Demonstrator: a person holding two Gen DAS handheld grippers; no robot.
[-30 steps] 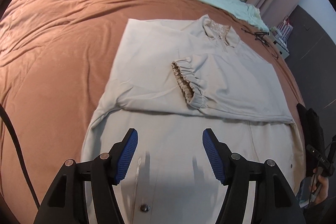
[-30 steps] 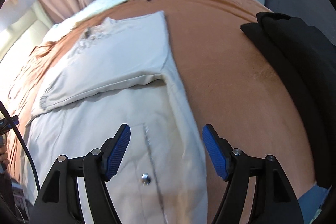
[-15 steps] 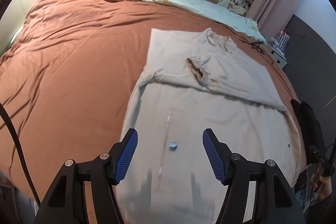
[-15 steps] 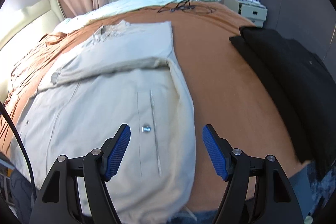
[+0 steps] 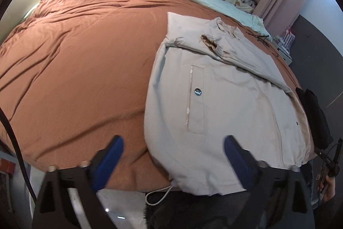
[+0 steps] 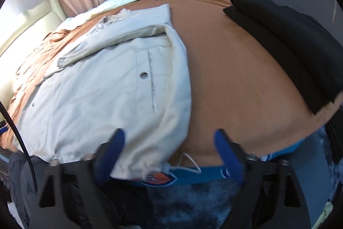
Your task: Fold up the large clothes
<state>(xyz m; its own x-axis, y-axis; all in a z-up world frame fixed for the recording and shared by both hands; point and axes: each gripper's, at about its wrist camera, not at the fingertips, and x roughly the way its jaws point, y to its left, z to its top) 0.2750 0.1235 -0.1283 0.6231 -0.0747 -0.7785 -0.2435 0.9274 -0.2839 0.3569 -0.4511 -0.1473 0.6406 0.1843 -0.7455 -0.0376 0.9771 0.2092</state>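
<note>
Rust bedspread (image 5: 81, 61) under beige jacket (image 5: 225, 104)

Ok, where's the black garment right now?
In the right wrist view the black garment lies folded on the brown bedspread, right of the beige jacket, near the bed's right edge.

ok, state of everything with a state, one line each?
Beige zip-front jacket: flat on bed, one sleeve folded across chest, hem overhanging bed edge.
Black folded garment: lying folded near bed's edge.
Rust-brown bedspread: spread, wrinkled.
Left gripper: jaws open, empty.
Right gripper: jaws open, empty.
</note>
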